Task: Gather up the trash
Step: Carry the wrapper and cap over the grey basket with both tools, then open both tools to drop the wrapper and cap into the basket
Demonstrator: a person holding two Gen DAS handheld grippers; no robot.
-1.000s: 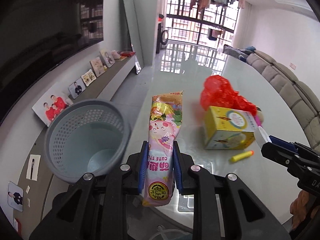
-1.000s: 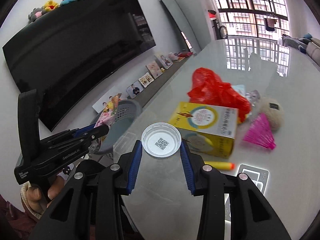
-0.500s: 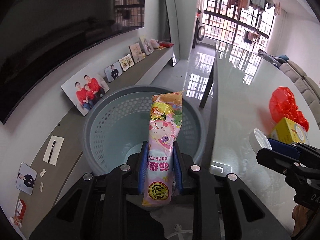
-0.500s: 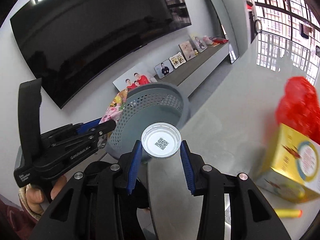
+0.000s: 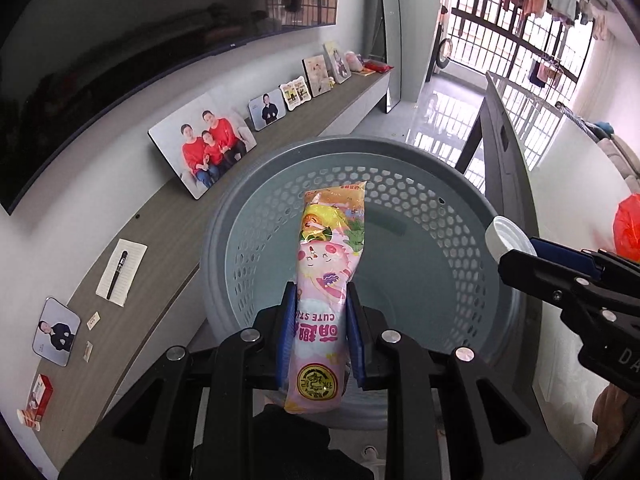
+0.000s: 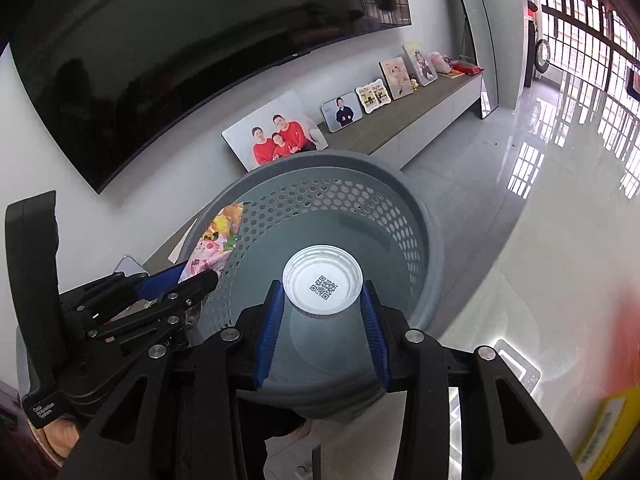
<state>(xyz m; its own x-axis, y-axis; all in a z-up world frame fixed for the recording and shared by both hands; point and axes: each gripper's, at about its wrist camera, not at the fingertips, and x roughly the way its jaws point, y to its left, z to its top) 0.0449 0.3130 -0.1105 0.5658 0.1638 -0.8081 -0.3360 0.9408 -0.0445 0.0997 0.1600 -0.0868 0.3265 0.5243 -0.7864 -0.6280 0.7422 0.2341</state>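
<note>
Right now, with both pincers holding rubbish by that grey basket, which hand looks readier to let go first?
Probably the left. Its gripper holds the pink snack wrapper squarely over the basket opening, while the right gripper holds its white cup nearer the rim by the table.

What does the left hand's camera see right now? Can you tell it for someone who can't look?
The left gripper pinches a pink snack packet above a grey holey bin. At the right, the right gripper holds a white cup over the bin's rim.
</note>
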